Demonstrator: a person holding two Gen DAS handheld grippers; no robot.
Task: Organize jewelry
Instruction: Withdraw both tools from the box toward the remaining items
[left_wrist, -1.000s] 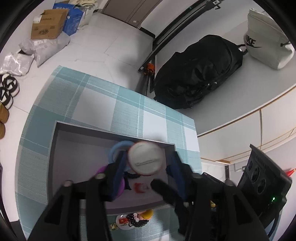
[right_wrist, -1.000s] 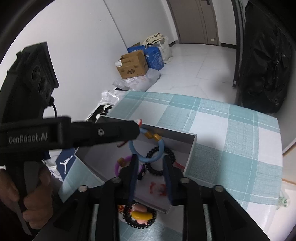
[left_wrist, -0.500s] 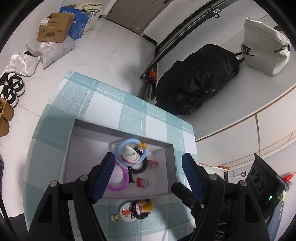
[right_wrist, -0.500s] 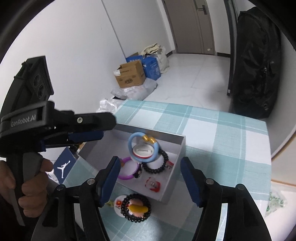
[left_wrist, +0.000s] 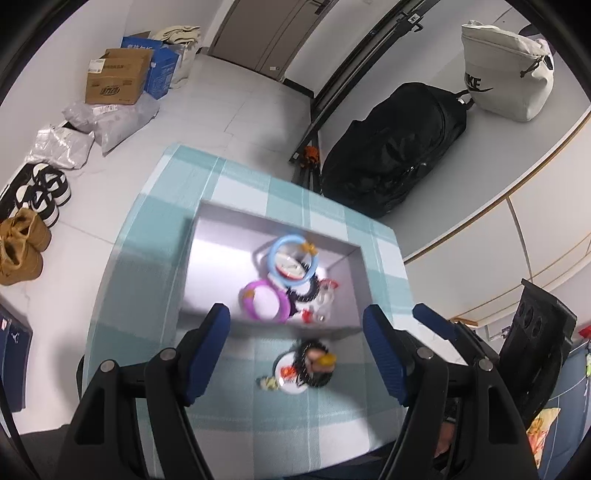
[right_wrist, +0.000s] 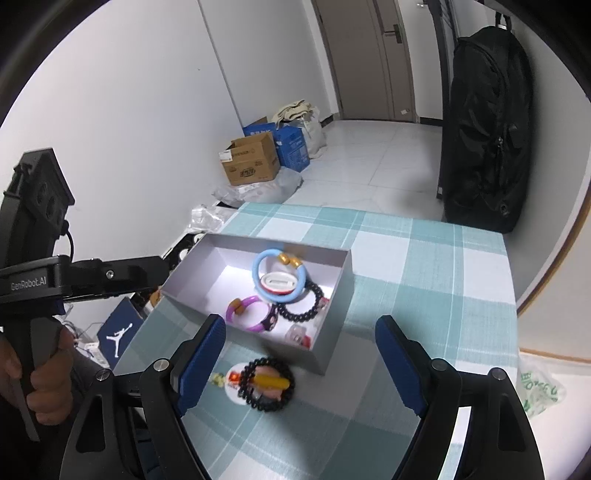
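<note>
A shallow grey box (left_wrist: 207, 258) (right_wrist: 192, 266) sits on the teal checked tablecloth (left_wrist: 155, 229) (right_wrist: 424, 266). In it lie a blue bangle (left_wrist: 275, 247) (right_wrist: 258, 262) around a white round badge (left_wrist: 291, 266) (right_wrist: 279, 285), a purple bangle (left_wrist: 247, 310) (right_wrist: 231, 314), a black bead bracelet (right_wrist: 314, 306) and small red pieces (left_wrist: 306, 314). In front of the box lies a pile with a black bead bracelet (left_wrist: 314, 369) (right_wrist: 266, 382) on a white disc. My left gripper (left_wrist: 295, 354) is open and empty above the box's front wall. My right gripper (right_wrist: 297, 365) is open and empty above the pile.
A black backpack (left_wrist: 395, 147) (right_wrist: 487, 122) stands beyond the table. Cardboard and blue boxes (left_wrist: 118, 75) (right_wrist: 255, 162), plastic bags and shoes (left_wrist: 22, 243) lie on the floor at left. A white bag (left_wrist: 506, 70) sits on a counter. The table's edge is close on the right.
My left gripper opened, left the white badge inside the blue bangle in the box, then drew up and back. My right gripper opened and pulled back too.
</note>
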